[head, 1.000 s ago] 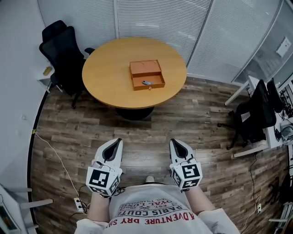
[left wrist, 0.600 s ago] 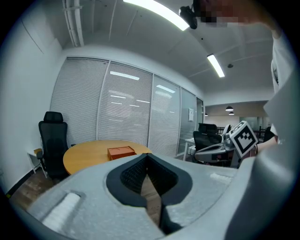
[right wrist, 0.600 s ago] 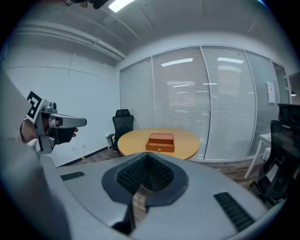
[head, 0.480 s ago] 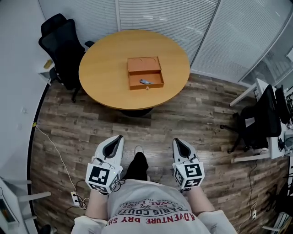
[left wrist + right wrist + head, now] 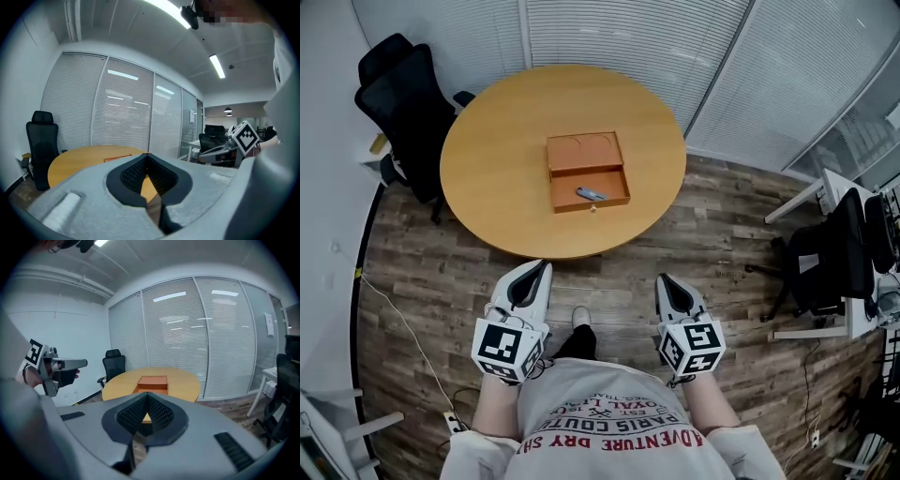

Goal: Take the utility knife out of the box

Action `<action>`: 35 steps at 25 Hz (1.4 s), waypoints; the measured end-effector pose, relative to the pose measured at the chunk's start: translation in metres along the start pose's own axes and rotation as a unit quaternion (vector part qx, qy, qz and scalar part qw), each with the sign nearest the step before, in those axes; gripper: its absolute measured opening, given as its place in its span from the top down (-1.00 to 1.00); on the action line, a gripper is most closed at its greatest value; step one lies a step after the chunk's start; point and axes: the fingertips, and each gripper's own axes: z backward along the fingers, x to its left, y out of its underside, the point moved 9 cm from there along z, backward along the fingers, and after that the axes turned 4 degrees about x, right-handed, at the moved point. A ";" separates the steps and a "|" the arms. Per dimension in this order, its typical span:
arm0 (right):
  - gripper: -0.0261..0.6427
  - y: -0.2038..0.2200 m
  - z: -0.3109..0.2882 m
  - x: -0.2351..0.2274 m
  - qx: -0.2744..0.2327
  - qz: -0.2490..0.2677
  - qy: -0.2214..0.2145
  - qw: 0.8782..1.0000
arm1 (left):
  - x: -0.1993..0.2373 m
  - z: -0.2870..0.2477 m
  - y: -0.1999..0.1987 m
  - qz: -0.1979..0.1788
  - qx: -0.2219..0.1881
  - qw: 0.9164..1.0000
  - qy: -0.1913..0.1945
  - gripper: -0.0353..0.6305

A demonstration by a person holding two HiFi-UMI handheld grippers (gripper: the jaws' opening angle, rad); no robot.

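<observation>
A person stands on the grey-brown wood-plank floor (image 5: 694, 234) just short of the round, light wooden table (image 5: 492, 155), a grey two-jaw tool in each hand, with the task of lifting out the knife not yet begun. The left gripper (image 5: 546, 265) hangs over the floor just off the tabletop's near edge, its ribbed black pads pressed together with nothing between them. The right gripper (image 5: 661, 279) is level with it, a little further from that edge, its jaws likewise closed and empty. The flat orange cardboard box (image 5: 581, 150) lies open near the middle of the tabletop, its lid folded back toward the far edge and its shallow tray toward the near edge. The small grey-blue utility knife (image 5: 590, 194) rests inside that tray, well apart from both tools, ahead of them and between their 2 lines of aim. Its long axis runs roughly parallel to the near edge, dipping slightly toward the person's right. By this reading the left gripper is marginally the nearer, while the right gripper view has the box dead ahead of its jaws. Either tool would have to open before reaching in over the tray's low front wall, and a grip across the handle's narrow width looks the likelier fit. A black office chair (image 5: 398, 94) stands at the table's far left
</observation>
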 end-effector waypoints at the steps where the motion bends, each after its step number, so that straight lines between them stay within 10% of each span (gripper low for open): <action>1: 0.90 -0.008 -0.012 0.000 0.001 0.002 0.001 1.000 | 0.011 -0.010 -0.003 0.001 0.000 1.000 0.002 0.91; 19: 0.90 -0.090 -0.195 -0.024 0.054 0.068 -0.064 0.994 | 0.111 -0.129 -0.021 0.018 0.005 1.000 -0.025 0.91; 35: 0.90 -0.112 -0.353 -0.058 0.169 0.172 -0.228 0.943 | 0.154 -0.200 -0.015 0.056 -0.018 0.985 -0.160 0.91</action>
